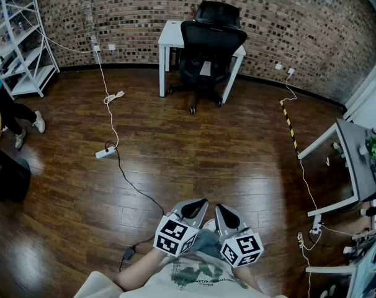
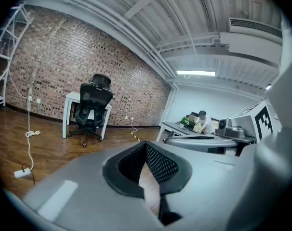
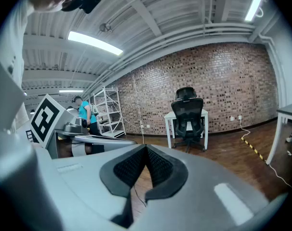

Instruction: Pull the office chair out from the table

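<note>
Progress nil: office chair (image 1: 208, 48) sits tucked under the table (image 1: 169, 33). My left gripper (image 1: 199, 205) and right gripper (image 1: 221, 211), both clenched on nothing, are well apart from the table; approach, grasp and pull remain

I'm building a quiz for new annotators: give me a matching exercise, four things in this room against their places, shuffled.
1 office chair
2 power strip
3 shelf rack
4 striped tape

A floor, right of the white table
B far left corner
C pushed in at the white table
D floor, left of centre, on a cable

Pairs: 1-C, 2-D, 3-B, 4-A
</note>
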Demonstrator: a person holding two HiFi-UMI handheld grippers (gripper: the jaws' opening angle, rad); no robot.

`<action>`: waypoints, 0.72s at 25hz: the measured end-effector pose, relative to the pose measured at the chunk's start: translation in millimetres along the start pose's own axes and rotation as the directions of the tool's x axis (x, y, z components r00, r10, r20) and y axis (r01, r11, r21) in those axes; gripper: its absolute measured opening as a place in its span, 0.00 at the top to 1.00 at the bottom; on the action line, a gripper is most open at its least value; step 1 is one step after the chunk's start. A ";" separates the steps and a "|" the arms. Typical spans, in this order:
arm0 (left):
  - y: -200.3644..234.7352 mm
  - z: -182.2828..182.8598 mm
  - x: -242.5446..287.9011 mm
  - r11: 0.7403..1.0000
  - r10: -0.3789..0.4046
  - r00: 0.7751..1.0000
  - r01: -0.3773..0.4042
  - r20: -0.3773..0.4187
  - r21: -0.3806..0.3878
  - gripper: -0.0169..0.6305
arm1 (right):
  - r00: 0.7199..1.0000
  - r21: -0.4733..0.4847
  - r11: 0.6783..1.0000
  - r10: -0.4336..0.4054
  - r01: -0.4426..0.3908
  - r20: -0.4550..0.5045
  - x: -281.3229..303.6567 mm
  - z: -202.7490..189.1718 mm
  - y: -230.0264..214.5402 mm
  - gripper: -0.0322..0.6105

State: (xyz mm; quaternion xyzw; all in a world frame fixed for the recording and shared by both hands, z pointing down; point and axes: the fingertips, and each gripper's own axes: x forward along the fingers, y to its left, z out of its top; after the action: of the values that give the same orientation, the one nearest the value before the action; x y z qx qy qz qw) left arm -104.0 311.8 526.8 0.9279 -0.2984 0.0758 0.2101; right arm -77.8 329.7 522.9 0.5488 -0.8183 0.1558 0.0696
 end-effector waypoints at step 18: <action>62.3 118.5 225.3 0.991 0.124 0.992 -0.123 -0.009 0.057 0.96 | 0.989 0.002 0.995 0.100 -0.101 0.113 109.4 103.5 -219.1 0.95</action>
State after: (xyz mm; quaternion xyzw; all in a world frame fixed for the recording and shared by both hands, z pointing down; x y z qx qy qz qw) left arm 43.9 97.0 501.6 0.9128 -0.3516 0.1030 0.1806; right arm 87.2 123.0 495.7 0.5150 -0.8470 0.1309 0.0134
